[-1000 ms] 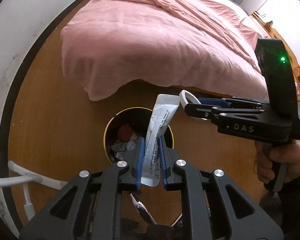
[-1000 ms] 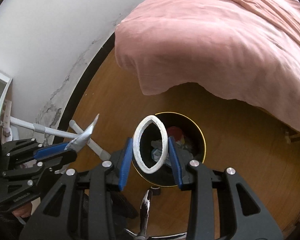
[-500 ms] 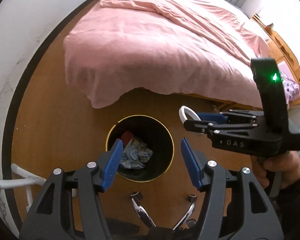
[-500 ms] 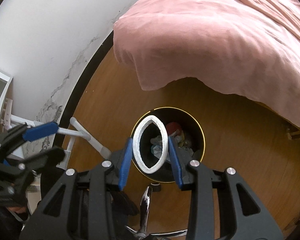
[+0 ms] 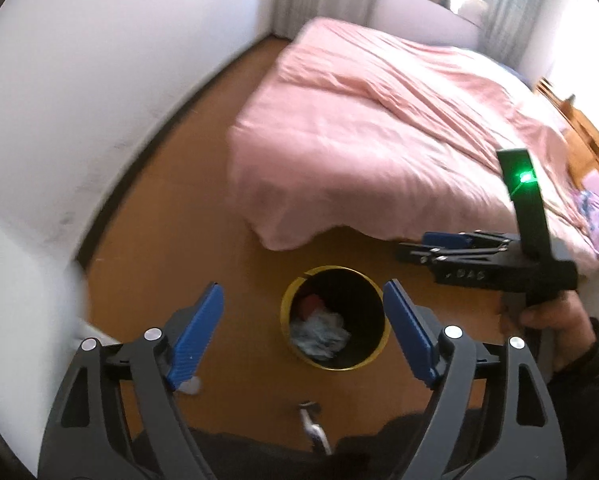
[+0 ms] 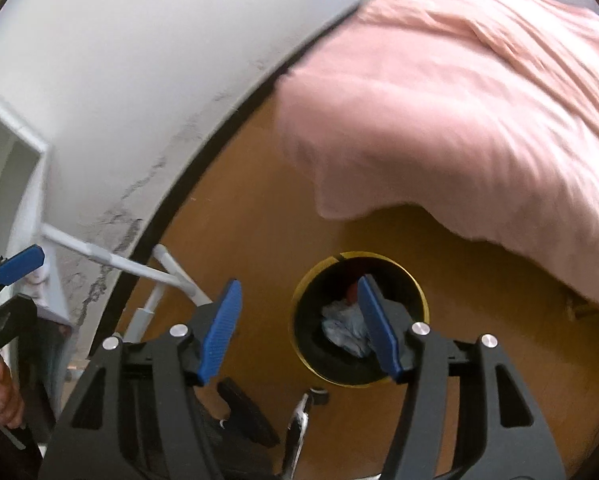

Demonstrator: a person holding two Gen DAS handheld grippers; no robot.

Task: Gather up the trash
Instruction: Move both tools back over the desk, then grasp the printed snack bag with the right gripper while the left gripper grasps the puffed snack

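Blue ribbed pads stand wide apart on my left gripper point(image 5: 303, 332), nothing between them, with the round black yellow-rimmed trash bin point(image 5: 373, 354) framed in the gap below, on the brown wooden floor point(image 5: 171, 240). I hold the tool pointed down over the bin's mouth because that is where collected trash goes; crumpled pale tissue point(image 5: 319, 332) and a red scrap point(image 5: 313, 304) lie inside. Further right, my right gripper point(image 6: 299, 320) also stands open and empty, the bin just beyond its right pad. The pink bedspread point(image 5: 379, 128) hangs ahead of both tools, past the bin.

A second ago my left gripper pinched a white printed packet above the bin, and my right squeezed a white ring. Both sets of jaws have just been opening, and neither item is between them now; I judge both dropped in, though I cannot pick them out among the contents. The bin also looks smaller and further below both tools than before.
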